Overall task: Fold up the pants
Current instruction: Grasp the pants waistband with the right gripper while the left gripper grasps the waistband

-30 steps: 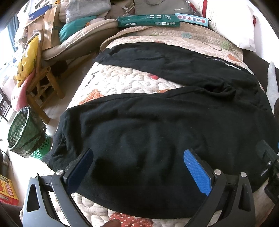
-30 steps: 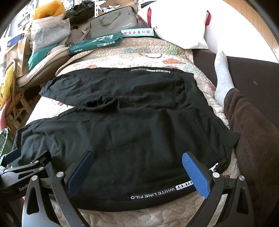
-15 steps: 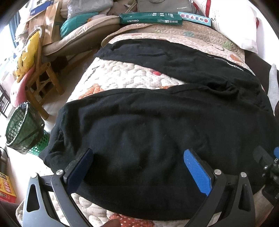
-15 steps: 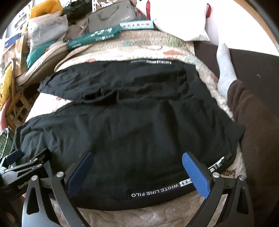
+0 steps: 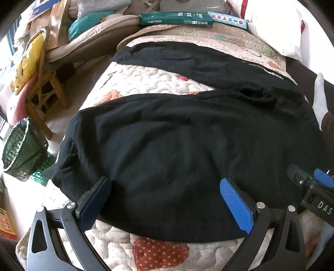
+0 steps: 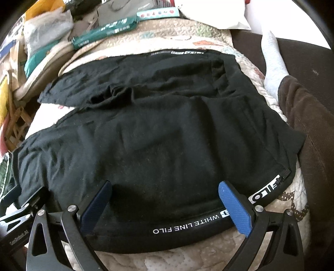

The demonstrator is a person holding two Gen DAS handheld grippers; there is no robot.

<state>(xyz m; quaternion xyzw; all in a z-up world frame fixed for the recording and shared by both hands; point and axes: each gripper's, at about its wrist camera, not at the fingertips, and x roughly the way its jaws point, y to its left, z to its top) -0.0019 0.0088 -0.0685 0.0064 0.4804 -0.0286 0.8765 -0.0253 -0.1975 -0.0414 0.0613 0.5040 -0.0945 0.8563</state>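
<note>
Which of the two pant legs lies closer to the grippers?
The wide near leg, under both open grippers; the far leg lies across a strip of bare quilt.

1. Bed covered by a quilted cream bedspread (image 5: 133, 83) with red-orange printed patches, filling the centre.
2. White pillow (image 5: 277, 27) propped at 1 o'clock against a pale wall.
3. Long green packet (image 5: 175, 19) lying across the head of the bed at 12 o'clock, grey bag (image 5: 187, 5) just behind it.
4. Wooden stool (image 5: 44, 93) at 9 o'clock beside the bed, draped with a yellow and pink cloth (image 5: 27, 68).
5. Green mesh basket (image 5: 19, 152) on the pale floor at 8 o'clock.
6. Cardboard and bags (image 6: 46, 27) piled at 11 o'clock.
7. Dark brown surface (image 6: 306, 62) running along 3 o'clock.
8. Bright daylight entering from the left edge.
</note>
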